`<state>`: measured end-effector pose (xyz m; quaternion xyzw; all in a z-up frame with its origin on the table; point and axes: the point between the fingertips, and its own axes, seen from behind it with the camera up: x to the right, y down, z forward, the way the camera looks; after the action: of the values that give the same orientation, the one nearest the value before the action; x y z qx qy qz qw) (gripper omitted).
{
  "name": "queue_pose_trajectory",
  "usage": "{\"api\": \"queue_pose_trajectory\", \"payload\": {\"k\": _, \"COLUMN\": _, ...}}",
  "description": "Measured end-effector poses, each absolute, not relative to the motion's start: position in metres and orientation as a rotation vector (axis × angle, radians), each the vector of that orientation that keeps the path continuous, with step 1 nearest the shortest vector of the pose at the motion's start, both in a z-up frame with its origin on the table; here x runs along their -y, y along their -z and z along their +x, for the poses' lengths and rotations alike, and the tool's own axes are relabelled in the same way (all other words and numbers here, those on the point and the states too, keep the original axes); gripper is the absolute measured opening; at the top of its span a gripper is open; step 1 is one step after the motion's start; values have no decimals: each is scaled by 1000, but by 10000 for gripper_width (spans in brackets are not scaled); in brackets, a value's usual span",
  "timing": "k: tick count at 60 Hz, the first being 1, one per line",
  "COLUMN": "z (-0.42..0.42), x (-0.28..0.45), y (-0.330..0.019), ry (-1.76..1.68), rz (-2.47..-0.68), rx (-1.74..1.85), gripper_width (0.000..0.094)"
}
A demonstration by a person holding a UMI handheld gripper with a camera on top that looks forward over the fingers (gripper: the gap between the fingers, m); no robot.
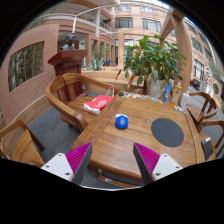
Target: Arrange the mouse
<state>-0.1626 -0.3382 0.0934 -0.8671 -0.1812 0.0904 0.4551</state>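
A blue mouse (pixel 121 121) lies on the wooden table (pixel 125 145), near its middle, left of a dark round mouse pad (pixel 167 131). My gripper (pixel 112 160) hangs above the table's near edge, well short of the mouse. Its fingers (pixel 78 159) with magenta pads are spread wide apart and hold nothing. The mouse is beyond the fingers, roughly in line with the gap between them.
A wooden armchair (pixel 72 98) with a red-and-white item (pixel 97 103) on its seat stands left of the table. A potted plant (pixel 152 58) and bottles (pixel 176 95) stand at the table's far end. More chairs (pixel 207 108) stand at the right; a brick building rises behind.
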Motion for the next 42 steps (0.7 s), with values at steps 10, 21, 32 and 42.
{"api": "queue_pose_trajectory", "payload": {"k": 10, "z": -150, "x": 292, "y": -71, "ry": -142, "rz": -2168, "rx": 391, "gripper_width": 844}}
{"api": "queue_pose_trajectory", "payload": {"k": 21, "z": -163, "x": 212, "y": -36, "ry": -110, "rz": -2174, "rx": 358, "gripper_width": 847}}
{"api": "queue_pose_trajectory", "payload": {"k": 32, "z": -178, "x": 146, "y": -2, "ry": -75, "rz": -2196, "rx": 347, "gripper_width": 835}}
{"api": "queue_pose_trajectory", "payload": {"k": 42, "z": -191, "x": 115, "y": 16, "ry": -117, "rz": -2219, "rx": 342, "gripper_width": 606}}
